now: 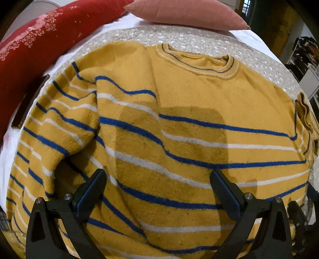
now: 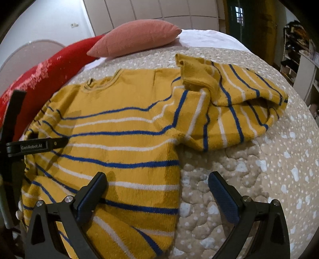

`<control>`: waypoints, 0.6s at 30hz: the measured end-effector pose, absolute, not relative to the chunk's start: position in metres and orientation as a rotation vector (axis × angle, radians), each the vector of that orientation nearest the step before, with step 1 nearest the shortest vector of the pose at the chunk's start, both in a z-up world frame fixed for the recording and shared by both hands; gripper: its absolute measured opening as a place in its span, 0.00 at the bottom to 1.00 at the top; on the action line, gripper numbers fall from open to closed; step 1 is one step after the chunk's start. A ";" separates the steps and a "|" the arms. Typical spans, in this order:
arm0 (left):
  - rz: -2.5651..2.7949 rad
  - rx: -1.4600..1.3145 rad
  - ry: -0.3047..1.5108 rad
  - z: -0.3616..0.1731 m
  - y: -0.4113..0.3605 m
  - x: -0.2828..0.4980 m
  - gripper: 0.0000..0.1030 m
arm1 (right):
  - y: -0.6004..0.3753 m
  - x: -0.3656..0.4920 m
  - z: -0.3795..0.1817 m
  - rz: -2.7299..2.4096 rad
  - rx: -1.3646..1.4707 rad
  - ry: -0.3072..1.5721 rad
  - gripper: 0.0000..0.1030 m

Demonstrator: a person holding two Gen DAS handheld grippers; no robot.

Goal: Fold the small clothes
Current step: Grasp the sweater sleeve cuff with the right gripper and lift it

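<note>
A small yellow sweater (image 1: 179, 127) with blue and white stripes lies flat on a beige quilt (image 1: 199, 39), neck away from me. Its left sleeve (image 1: 65, 123) is folded in over the body. In the right wrist view the sweater (image 2: 119, 139) shows with its right sleeve (image 2: 239, 103) bunched out to the right. My left gripper (image 1: 158, 179) is open and empty, hovering over the lower middle of the sweater. My right gripper (image 2: 157, 181) is open and empty over the sweater's right side edge. The left gripper also shows in the right wrist view (image 2: 59, 142) at the sweater's left side.
A pink cushion (image 1: 187, 14) lies at the far end of the bed, also in the right wrist view (image 2: 135, 37). A red patterned blanket (image 1: 39, 43) lies along the left. Beige quilt (image 2: 259, 179) spreads to the right. Shelves (image 2: 299, 51) stand at far right.
</note>
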State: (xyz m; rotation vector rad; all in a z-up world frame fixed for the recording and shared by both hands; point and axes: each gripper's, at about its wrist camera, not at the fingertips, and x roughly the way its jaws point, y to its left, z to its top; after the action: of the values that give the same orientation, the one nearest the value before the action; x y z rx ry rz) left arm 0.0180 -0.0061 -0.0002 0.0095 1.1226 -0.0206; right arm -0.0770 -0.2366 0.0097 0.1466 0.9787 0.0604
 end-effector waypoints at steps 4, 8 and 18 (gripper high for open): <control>-0.029 0.004 1.079 0.005 0.001 0.010 1.00 | -0.235 -0.079 0.009 0.067 0.137 0.937 1.00; -0.052 -0.038 1.021 0.027 0.009 -0.013 0.95 | -0.252 -0.091 0.029 0.045 0.164 0.896 0.71; -0.058 -0.045 0.726 0.107 0.026 -0.106 0.95 | -0.287 -0.042 0.060 -0.055 0.124 0.857 0.69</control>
State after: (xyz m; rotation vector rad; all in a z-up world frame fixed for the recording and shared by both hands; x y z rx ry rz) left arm -0.1059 0.0257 0.1065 -0.0455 0.7264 -0.0579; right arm -0.0416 -0.2865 0.0596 0.1237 0.8572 -0.0549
